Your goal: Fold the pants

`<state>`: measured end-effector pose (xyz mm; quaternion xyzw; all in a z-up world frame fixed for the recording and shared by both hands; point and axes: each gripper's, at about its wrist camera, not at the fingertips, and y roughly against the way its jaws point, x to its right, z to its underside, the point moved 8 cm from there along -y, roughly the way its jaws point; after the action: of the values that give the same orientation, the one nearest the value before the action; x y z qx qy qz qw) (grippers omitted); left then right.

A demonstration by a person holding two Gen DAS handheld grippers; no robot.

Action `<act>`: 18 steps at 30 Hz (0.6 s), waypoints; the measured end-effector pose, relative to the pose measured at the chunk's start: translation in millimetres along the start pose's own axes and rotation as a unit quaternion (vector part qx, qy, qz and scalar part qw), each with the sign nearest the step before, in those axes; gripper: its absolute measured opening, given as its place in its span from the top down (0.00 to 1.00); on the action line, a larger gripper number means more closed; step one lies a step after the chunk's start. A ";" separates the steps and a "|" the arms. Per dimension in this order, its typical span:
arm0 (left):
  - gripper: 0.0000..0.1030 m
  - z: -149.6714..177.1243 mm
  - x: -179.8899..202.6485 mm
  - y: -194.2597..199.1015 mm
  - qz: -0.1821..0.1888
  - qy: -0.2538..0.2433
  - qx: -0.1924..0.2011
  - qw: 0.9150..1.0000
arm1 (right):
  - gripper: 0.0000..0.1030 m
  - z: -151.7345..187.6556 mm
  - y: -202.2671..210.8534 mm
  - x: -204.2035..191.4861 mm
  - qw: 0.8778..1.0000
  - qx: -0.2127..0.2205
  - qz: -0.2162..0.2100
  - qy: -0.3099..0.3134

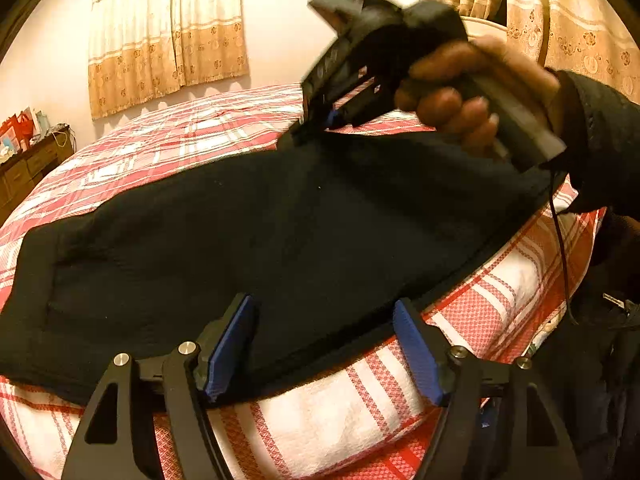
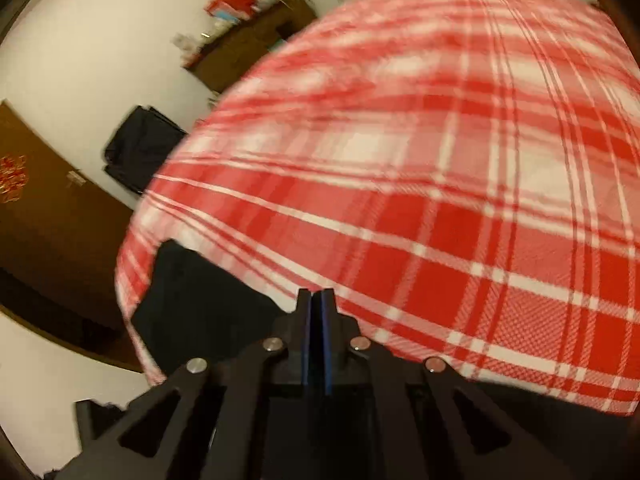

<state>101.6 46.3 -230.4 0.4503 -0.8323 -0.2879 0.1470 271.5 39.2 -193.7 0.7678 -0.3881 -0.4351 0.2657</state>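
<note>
The black pants (image 1: 260, 232) lie spread across the red and white plaid bed (image 1: 200, 140). My left gripper (image 1: 326, 320) is open, its blue pads on either side of the near edge of the pants, holding nothing. My right gripper (image 1: 312, 124) is at the far edge of the pants, shut on the fabric and lifting it a little. In the right wrist view the right gripper (image 2: 318, 296) has its blue pads pressed together, with the black pants (image 2: 192, 304) to its left and below it.
The plaid bed (image 2: 440, 160) fills most of both views. A wooden dresser (image 1: 28, 168) with clutter stands at the left wall, under curtains (image 1: 168, 32). A dark bag (image 2: 140, 148) lies on the floor beside the bed, near a brown door (image 2: 48, 220).
</note>
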 end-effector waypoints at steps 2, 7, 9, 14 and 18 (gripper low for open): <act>0.29 -0.6 1.0 1.7 -0.004 -0.002 0.003 1.000 | 0.93 2.6 -11.6 10.2 1.000 -0.006 0.024 0.001; 0.26 -0.1 11.6 13.7 -0.007 -0.010 0.006 1.000 | 0.53 18.0 14.1 -1.0 0.996 0.008 0.058 0.063; 0.26 -0.5 11.4 16.9 -0.004 -0.011 0.007 1.000 | 0.42 35.3 39.9 -13.3 0.992 0.022 0.067 0.108; 0.26 2.3 14.4 14.2 -0.020 -0.027 0.007 0.999 | 0.44 102.8 73.3 -28.1 0.966 0.032 0.139 0.215; 0.26 2.6 14.8 18.1 -0.021 -0.029 0.003 0.999 | 0.56 149.9 50.7 -35.0 0.946 0.011 0.163 0.281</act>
<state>80.1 42.7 -221.7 0.4600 -0.8274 -0.3009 0.1155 110.7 29.4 -211.7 0.7881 -0.4221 -0.1488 0.4227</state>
